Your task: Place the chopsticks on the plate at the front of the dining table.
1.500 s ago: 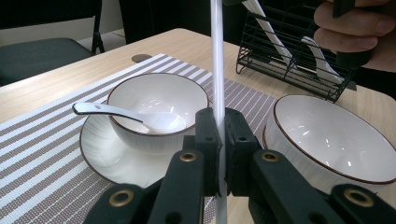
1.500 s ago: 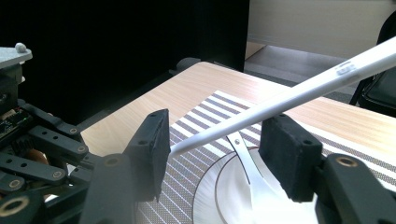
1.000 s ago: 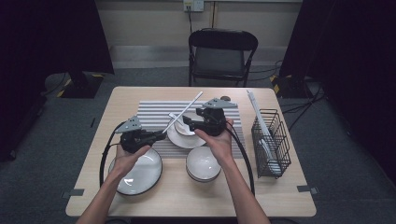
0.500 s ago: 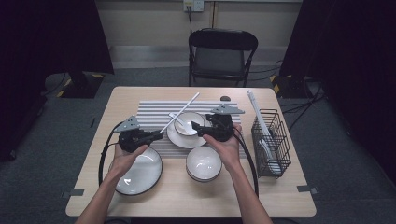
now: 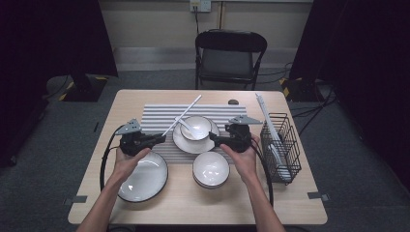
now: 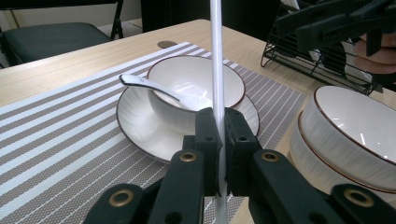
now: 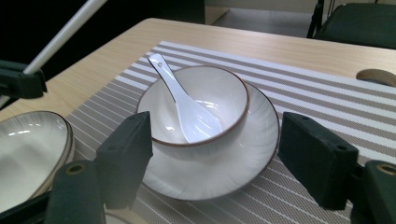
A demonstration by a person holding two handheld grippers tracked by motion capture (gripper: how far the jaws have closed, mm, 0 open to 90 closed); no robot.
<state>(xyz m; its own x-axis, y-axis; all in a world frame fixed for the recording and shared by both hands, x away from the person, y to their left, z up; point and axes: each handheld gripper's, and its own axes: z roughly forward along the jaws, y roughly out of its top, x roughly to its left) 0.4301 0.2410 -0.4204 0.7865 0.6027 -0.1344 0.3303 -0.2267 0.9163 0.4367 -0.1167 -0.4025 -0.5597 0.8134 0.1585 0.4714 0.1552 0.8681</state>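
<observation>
A: Entry, current frame. Left tool first?

B: Clenched on a white chopstick. In the left gripper view the jaws pinch the stick between them, pads tight against it on both sides. From the high view the stick slants up and away from the jaws, over the striped placemat, its far end toward the back of the counter.

A: Right tool?

B: Released, nothing between the jaws. They have just been opening, and in the right gripper view they stand wide apart, framing the small bowl without touching it.

A: Contents of that bowl?

B: A white ceramic spoon, its scoop in the bowl and its handle leaning out over the rim toward the far left of that view. The bowl sits on a saucer, and the saucer on the placemat.

A: Other items on the counter?

B: Stacked plates in front of the left hand, partly under it. Stacked bowls just beside the right hand. A black wire rack at the right edge, something white standing in it; cannot tell what.

A: Behind the counter?

B: A folding chair.
</observation>
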